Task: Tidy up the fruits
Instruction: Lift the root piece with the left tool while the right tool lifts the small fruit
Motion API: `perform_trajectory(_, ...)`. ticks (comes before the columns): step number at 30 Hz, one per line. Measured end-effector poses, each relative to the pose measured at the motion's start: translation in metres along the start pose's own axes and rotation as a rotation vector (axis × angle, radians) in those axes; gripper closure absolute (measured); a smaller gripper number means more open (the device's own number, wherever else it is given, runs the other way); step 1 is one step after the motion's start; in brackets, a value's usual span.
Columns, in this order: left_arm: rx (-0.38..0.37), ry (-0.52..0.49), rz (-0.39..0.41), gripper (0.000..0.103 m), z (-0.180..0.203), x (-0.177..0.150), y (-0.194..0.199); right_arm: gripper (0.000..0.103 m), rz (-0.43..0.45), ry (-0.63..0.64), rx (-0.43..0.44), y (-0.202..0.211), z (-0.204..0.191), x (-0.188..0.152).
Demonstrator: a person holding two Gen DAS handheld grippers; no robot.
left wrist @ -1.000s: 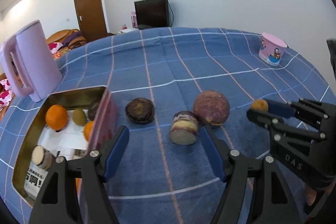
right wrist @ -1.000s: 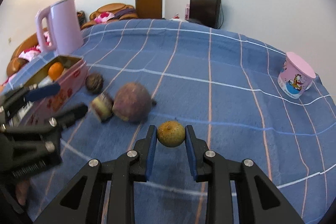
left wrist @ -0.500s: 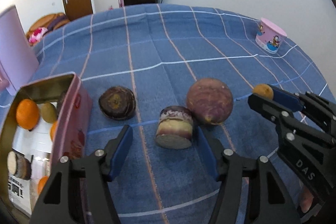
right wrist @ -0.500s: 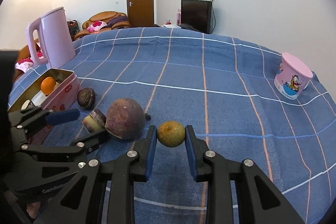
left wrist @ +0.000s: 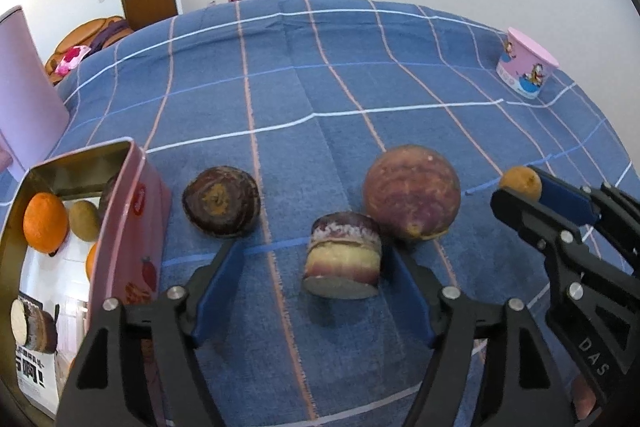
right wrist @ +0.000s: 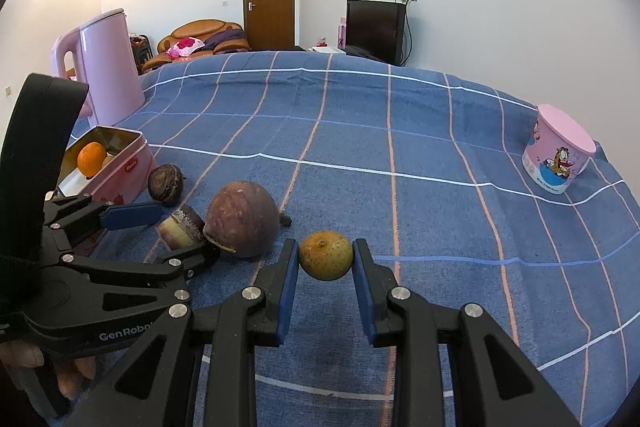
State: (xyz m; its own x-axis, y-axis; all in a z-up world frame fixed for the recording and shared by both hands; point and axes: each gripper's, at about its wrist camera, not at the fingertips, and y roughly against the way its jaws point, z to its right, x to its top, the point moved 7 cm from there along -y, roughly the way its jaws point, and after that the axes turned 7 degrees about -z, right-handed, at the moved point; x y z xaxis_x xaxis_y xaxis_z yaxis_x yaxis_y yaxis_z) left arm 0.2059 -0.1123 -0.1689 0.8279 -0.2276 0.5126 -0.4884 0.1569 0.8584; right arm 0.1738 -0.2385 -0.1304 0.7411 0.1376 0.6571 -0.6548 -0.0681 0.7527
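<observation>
Fruits are scattered on the blue cloth beside the pink tin, and some lie in it already. Nearest, the cut chunk sits between the wide fingers of the left gripper, whose jaws are opening, with no pad pressed on it yet. If they are closed off-centre, the chunk could be tipped or squeezed out, since it lies close to the right finger. The big purple fruit touches the chunk from behind and might be nudged into a roll. The small yellow fruit is clamped in the right gripper; being round, it could be lost from the narrow pads. Farther left, the dark fruit lies just beside the tin, whose wall could be struck on the way in.
</observation>
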Motion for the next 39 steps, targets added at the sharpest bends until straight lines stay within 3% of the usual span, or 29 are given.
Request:
perform_trajectory(3, -0.004, -0.001, 0.002, 0.029, -0.001, -0.001, 0.001, 0.074, 0.000, 0.002, -0.003, 0.000, 0.000, 0.000)
perform_trajectory(8, -0.048, 0.004, 0.027, 0.068, 0.001, -0.002, 0.008, 0.074, -0.004, 0.000, 0.004, -0.001, 0.000, 0.000)
perform_trajectory(19, -0.050, 0.024, 0.089, 0.068, -0.003, -0.003, 0.021, 0.074, 0.036, 0.006, 0.023, 0.008, -0.002, 0.000)
perform_trajectory(39, 0.051, 0.048, 0.250, 0.068, -0.011, -0.001, 0.052, 0.074, 0.135, 0.025, 0.056, 0.025, -0.006, 0.004)
